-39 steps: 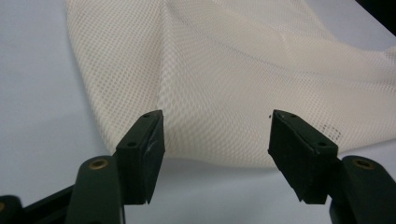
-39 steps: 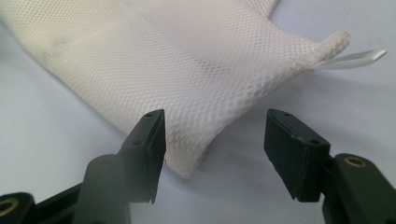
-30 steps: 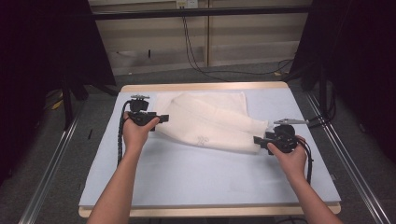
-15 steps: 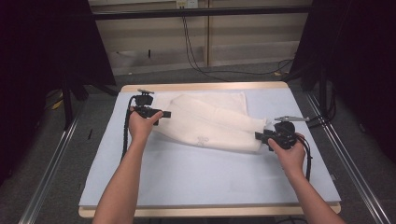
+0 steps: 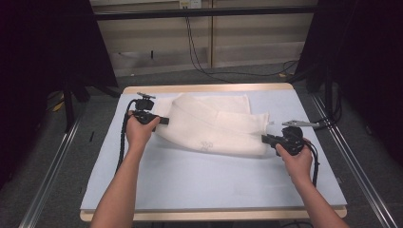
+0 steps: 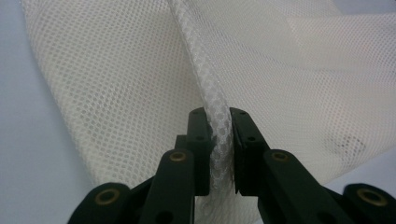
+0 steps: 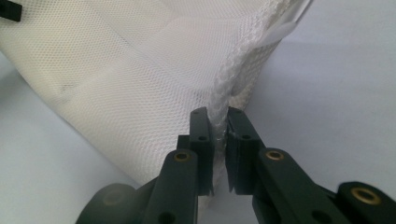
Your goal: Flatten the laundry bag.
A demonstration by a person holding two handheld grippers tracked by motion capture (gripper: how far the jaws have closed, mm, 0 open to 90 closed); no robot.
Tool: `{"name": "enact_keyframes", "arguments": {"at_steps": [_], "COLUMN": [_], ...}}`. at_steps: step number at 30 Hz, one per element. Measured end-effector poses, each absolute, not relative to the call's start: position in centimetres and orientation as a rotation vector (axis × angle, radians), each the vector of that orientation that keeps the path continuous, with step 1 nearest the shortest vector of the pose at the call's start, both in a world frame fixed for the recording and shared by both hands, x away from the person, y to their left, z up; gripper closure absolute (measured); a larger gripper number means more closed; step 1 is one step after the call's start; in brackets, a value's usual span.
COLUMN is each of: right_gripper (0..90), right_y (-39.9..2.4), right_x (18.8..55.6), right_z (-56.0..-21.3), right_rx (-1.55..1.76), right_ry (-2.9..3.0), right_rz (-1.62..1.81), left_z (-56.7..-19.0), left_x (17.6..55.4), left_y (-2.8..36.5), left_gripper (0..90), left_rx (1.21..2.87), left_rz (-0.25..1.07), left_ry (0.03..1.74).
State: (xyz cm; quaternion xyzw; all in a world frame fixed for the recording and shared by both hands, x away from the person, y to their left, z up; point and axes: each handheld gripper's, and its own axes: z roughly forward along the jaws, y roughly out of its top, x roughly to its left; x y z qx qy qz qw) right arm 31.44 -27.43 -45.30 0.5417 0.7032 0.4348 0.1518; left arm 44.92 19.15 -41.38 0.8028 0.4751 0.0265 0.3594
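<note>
1. The left gripper (image 5: 164,120), at the left centre of the high view, has just been closing its jaws, and in its own view they are clamped on a bunched fold of the white mesh laundry bag (image 5: 214,126).
2. The right gripper (image 5: 266,138), at the right centre of the high view, has likewise just been closing; its jaws pinch the thick seamed edge of the mesh at the bag's other end.
3. The bag lies across the upper middle of the pale blue mat (image 5: 199,180), which covers the wooden table (image 5: 214,88). It looks folded over itself, with a flatter layer behind toward the top edge.
4. Its long axis runs from the upper left down to the right of the frame, one gripper at each end.
5. Progress, as I judge it: both ends are gripped, so the grasping step seems done. Lifting, stretching or folding the bag remains; the cloth rests slack on the mat.
</note>
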Motion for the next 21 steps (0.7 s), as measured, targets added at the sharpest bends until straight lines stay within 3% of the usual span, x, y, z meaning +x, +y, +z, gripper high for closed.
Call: {"name": "enact_keyframes", "arguments": {"at_steps": [13, 21], "right_gripper": [82.3, 82.3], "right_y": [-27.3, -26.5], "right_x": [29.7, 28.9], "right_z": [-45.4, -45.2], "right_rx": [1.488, 1.35], "right_ry": [2.045, 2.093], "right_rz": [1.295, 1.322], "left_z": [-41.7, -41.8], "left_x": [41.9, 41.5], "left_y": [21.0, 20.9], "left_gripper": [80.6, 70.2], "left_rx": [1.983, 2.005], "left_rz": [0.068, 0.08], "left_ry": [1.171, 1.175]}}
